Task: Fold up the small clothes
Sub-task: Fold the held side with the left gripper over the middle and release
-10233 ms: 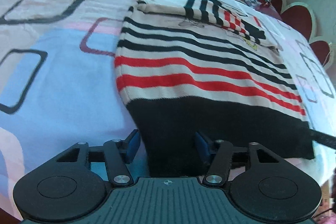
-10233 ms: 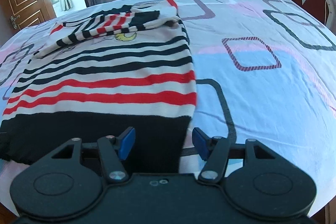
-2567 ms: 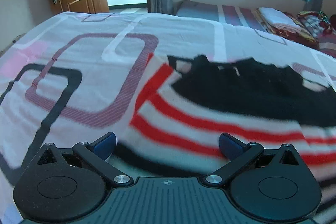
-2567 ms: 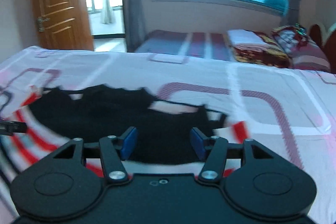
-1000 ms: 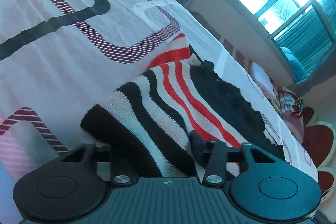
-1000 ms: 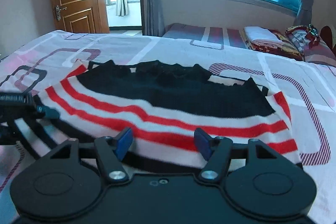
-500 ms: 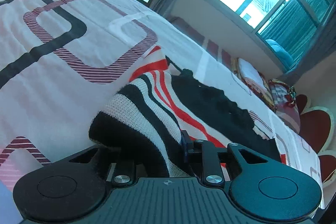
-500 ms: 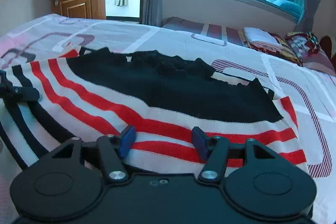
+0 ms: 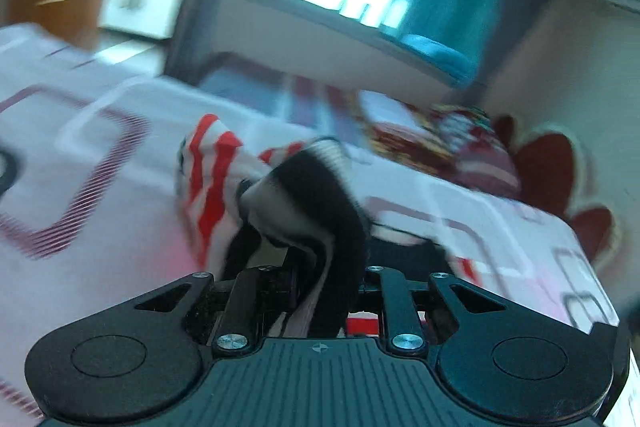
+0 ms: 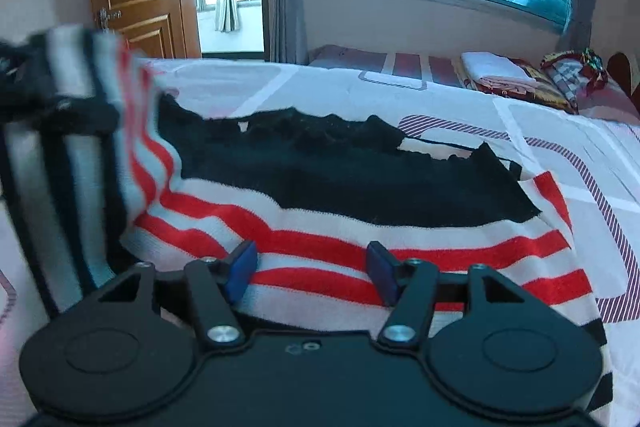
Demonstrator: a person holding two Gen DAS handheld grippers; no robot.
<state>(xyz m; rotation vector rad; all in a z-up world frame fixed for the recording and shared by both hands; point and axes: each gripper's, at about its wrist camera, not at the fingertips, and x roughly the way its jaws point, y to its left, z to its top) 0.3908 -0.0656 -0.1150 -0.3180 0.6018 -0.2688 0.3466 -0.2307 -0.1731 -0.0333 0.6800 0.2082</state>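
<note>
A: Left gripper point(image 9: 326, 279) clamped on a bunched edge of the striped red, black and cream knitted garment point(image 9: 304, 195). Jaws just been closing, fabric caught between them, pads buried in the knit. Blurred wrist view, so mid-swing.

B: Change versus a second ago?

A: Then flat on the patterned white, pink and blue bedsheet point(image 10: 460, 95), left edge barely pinched. Now that edge hoisted well clear of the bed, hanging as a vertical curtain at the left of the right wrist view.

B: Right gripper point(image 10: 312, 269)?

A: Spread, blue pads apart, low over the red stripes near the front edge; nothing pinched. Touching the knit or not: cannot tell.

B: Rest of garment?

A: Flat on the bed, black band on top, far edge ragged.

B: Meaning for task?

A: Probably a sideways fold starting, left side to go over toward the right. Risk: lifted edge bunched, likely uneven crease.
</note>
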